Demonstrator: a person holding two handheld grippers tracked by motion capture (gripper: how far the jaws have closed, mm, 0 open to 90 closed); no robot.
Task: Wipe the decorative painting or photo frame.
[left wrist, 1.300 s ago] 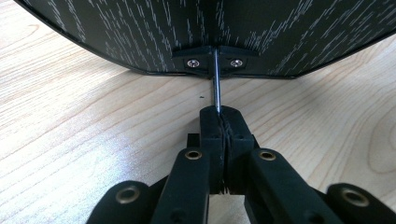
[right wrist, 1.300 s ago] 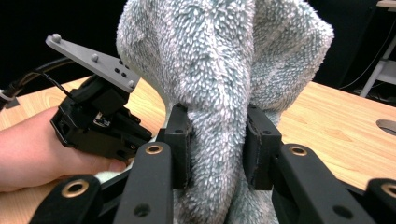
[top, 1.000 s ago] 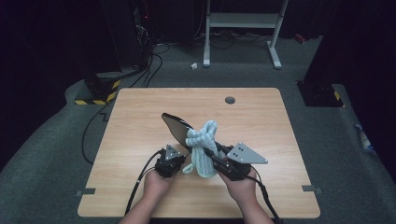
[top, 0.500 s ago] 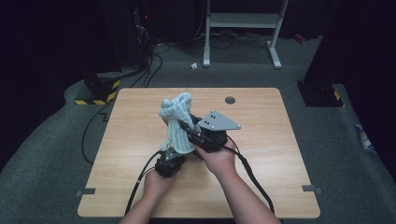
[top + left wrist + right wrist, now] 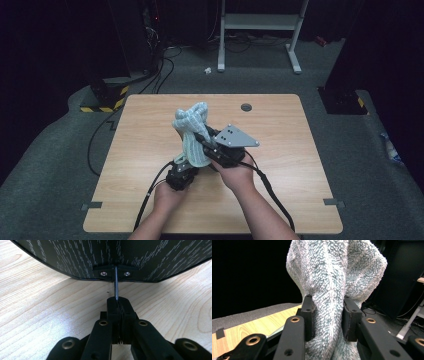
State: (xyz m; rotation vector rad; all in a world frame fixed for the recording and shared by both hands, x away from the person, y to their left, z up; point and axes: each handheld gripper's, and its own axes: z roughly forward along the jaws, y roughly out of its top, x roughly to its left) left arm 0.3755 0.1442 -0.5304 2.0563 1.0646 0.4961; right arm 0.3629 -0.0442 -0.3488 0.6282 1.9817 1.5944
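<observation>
A dark room surrounds the pale wooden table, with cables trailing off its far left corner. My left gripper is clamped tight on a thin metal rod under a dark speckled panel, while my right gripper is closed on a fluffy pale-blue cloth — raised above the table's middle. I judge the cloth gathered and lifted, but draping or wiping isn't finished — the fabric is bunched.

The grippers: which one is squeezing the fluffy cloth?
The right gripper. Its jaws press the pale blue fluffy cloth from both sides. The left gripper is shut on a thin metal rod under a dark speckled panel instead.
</observation>
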